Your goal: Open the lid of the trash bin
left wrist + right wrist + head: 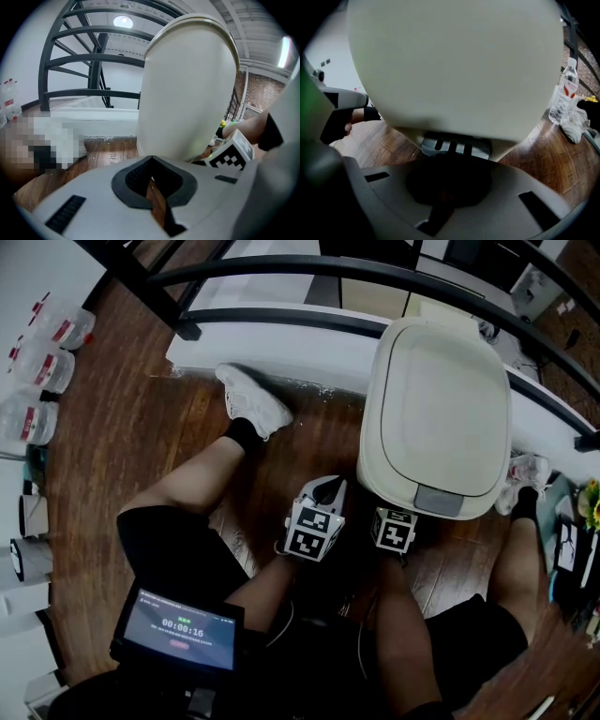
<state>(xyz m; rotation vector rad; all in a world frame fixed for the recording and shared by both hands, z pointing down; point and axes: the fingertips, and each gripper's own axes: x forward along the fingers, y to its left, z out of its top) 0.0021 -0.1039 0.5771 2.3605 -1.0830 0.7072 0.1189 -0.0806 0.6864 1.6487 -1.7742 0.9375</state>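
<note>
Two grippers are hovering low before the trash bin, which is standing upright on the wooden floor between the seated person's legs, with its back against the white curb under a dark metal railing. From the head view the closed lid is covering nearly all of the bin's body, and only the marker cube of the right gripper is showing, its tips lying hidden below the bin's front edge. In the right gripper view the bin is filling the upper frame, with its top and sides cut off. The jaws there are sitting in deep shadow, appearing pressed together with nothing between them, just short of the grey foot pedal. The left gripper is hanging just beside the bin's front left corner, its jaws meeting at the tips and holding nothing. The bin's pedal side is facing the person, and the lid's long axis is running from that side away toward the railing. A water bottle is standing on the floor to the bin's right.
</note>
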